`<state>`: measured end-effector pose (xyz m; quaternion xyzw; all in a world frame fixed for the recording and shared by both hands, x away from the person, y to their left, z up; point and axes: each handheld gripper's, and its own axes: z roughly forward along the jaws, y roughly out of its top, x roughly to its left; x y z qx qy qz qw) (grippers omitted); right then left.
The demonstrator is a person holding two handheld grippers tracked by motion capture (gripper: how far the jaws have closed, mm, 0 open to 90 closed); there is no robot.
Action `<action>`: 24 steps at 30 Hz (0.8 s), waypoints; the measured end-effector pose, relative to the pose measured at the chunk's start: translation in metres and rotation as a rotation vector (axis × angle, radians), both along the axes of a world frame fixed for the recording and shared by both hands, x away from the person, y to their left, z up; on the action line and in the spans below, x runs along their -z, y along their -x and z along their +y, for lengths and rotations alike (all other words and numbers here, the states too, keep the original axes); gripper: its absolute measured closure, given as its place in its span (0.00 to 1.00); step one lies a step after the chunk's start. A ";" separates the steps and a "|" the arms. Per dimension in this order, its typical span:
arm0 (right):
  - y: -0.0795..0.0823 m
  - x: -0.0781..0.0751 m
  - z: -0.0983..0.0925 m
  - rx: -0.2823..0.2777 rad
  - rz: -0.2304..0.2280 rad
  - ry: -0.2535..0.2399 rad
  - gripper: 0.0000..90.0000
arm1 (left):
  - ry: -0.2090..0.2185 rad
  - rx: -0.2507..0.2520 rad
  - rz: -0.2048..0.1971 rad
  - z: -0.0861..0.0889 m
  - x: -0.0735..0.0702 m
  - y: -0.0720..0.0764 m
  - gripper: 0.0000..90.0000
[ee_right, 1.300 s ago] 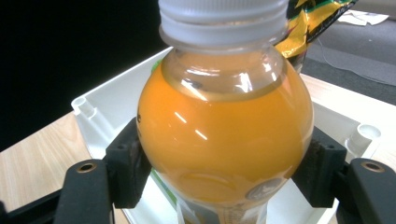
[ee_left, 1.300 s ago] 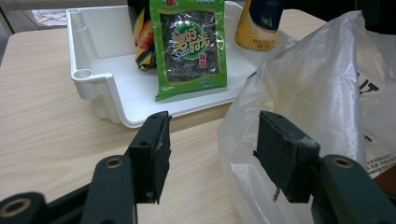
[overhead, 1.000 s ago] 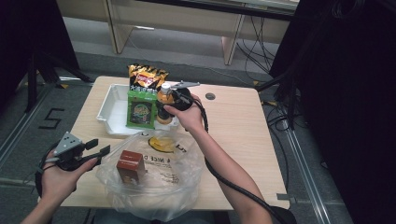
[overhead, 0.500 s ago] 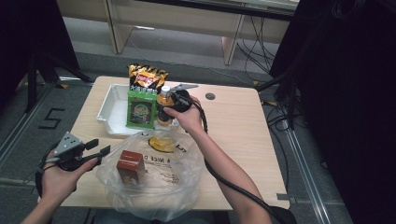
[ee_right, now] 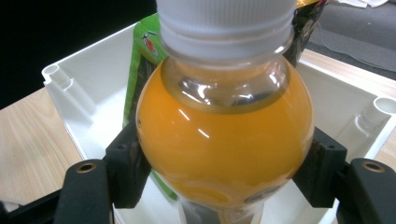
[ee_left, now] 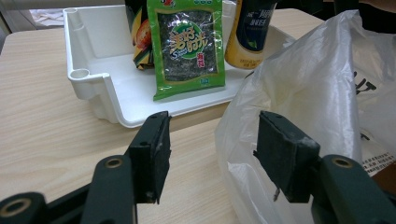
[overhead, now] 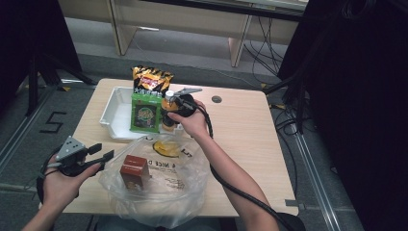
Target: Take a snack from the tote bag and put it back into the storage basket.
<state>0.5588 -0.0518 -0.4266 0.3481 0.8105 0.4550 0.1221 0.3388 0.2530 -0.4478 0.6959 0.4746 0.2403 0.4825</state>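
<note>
Right hand-held gripper (ee_right: pixel 219 179), nudged, clamping orange bottle (ee_right: pixel 224 135).

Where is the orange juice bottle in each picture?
High view: the bottle stands at the tray's right end, mid-table, in the right hand-held gripper.
Left gripper view: top edge, right of centre, the bottle stands behind the bag.
Right gripper view: the bottle sits centre, between the jaws.
Shared landmark: the green packet beside it in the tray.
</note>
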 end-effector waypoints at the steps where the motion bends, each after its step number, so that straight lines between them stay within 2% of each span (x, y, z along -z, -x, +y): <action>1: 0.000 0.000 0.000 0.000 0.000 0.000 0.36 | 0.000 0.000 0.000 0.000 0.000 0.000 0.49; 4: 0.000 0.002 0.001 0.001 0.004 -0.004 0.36 | 0.004 0.002 -0.001 0.000 0.000 0.000 0.49; 6: 0.000 0.003 0.000 0.004 0.001 0.016 0.36 | 0.003 0.003 -0.001 0.000 0.001 0.000 0.49; 9: 0.000 0.003 0.001 0.002 0.007 0.022 0.36 | 0.003 0.005 -0.001 0.000 0.000 0.000 0.49; 10: 0.000 0.005 0.001 0.003 -0.007 0.025 0.36 | 0.002 0.005 -0.001 0.000 0.000 0.000 0.49; 12: 0.000 0.005 0.001 0.002 0.000 0.038 0.36 | 0.003 0.005 -0.001 0.000 0.000 0.000 0.49; 13: 0.000 0.007 0.003 0.013 -0.004 0.015 0.36 | 0.003 0.005 -0.001 0.000 0.000 0.000 0.49; 14: -0.001 0.010 0.003 0.017 -0.032 0.012 0.36 | 0.004 0.003 0.000 0.000 0.001 0.000 0.49; 15: -0.001 0.010 0.003 0.017 -0.032 0.012 0.36 | 0.004 0.003 0.000 0.000 0.001 0.000 0.49; 16: 0.000 0.008 0.001 0.002 0.004 0.046 0.36 | 0.004 0.004 -0.001 0.000 0.001 0.000 0.49; 21: 0.000 0.012 0.002 0.011 -0.006 0.037 0.36 | 0.002 0.005 0.000 -0.001 0.001 0.000 0.49; 22: -0.001 0.011 0.001 0.001 -0.007 0.064 0.35 | 0.001 0.004 0.002 -0.001 0.000 0.000 0.49; 24: 0.000 0.013 0.002 0.006 -0.005 0.062 0.35 | 0.000 0.002 0.003 -0.001 0.000 0.000 0.49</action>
